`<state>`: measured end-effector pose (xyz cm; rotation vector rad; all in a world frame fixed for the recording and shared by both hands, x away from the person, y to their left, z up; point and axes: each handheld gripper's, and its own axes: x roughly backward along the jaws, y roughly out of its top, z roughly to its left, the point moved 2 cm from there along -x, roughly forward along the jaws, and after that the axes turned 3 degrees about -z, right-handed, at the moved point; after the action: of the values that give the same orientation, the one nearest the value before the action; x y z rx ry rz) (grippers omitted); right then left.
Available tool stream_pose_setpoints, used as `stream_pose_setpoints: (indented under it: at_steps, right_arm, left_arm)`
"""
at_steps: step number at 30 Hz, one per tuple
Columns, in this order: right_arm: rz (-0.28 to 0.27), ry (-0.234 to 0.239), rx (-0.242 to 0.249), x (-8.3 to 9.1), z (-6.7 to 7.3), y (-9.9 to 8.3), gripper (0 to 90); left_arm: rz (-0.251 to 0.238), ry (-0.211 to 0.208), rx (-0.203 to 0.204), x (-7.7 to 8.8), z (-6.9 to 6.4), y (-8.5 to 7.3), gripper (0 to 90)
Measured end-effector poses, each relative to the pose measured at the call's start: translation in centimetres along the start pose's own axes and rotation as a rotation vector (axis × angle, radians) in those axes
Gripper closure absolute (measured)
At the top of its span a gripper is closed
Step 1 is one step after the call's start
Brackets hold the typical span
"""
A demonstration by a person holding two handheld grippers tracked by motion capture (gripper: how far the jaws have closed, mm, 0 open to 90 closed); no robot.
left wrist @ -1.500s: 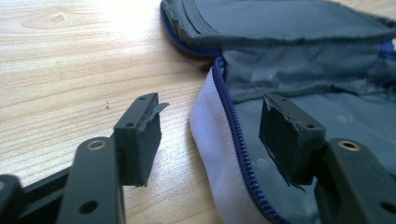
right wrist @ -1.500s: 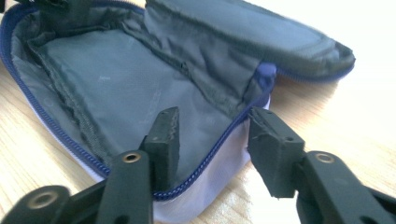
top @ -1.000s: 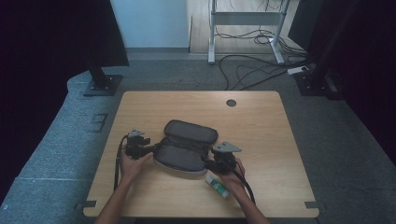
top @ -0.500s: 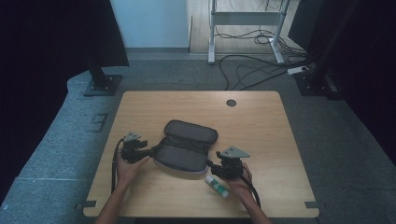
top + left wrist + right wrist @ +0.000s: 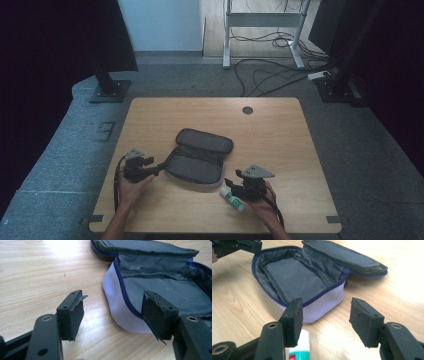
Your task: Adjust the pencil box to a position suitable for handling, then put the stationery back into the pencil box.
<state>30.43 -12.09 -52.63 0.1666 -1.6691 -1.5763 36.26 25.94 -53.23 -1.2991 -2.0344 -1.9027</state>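
An unzipped pouch lies open mid-table, grey inside with a pale lilac wall and a blue zip. My left gripper sits at the pouch's left end, open, its jaws astride the near rim without touching it. To the pouch's lower right, my right gripper is open with nothing between its jaws. A white glue stick with a green label lies on the table just beside the right gripper's left jaw.
The wooden table has a dark round grommet near its far edge. Beyond it are stand bases, a metal frame and cables on the grey floor.
Both grippers have drawn back from the pouch toward the near edge; the right one moved farther, now beside the glue stick. The pouch stays open in place.
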Motion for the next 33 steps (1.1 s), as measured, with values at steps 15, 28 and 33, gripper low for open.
stream_pose_setpoints:
  at_steps: [15, 28, 33]
  right_arm:
    - [0.027, 0.011, -0.005, 1.4, -0.2, -2.0, 43.5]
    - [0.060, 0.032, 0.033, 1.9, 0.8, -3.4, 43.1]
    - [0.059, 0.037, 0.038, 2.0, 1.0, -3.4, 43.2]
  left_arm:
    - [0.012, -0.021, 0.008, 0.7, 0.2, -1.1, 34.8]
    - [-0.014, -0.015, 0.014, 0.7, 0.3, -0.9, 34.1]
    - [-0.040, -0.019, 0.017, 1.1, 0.2, -0.5, 34.0]
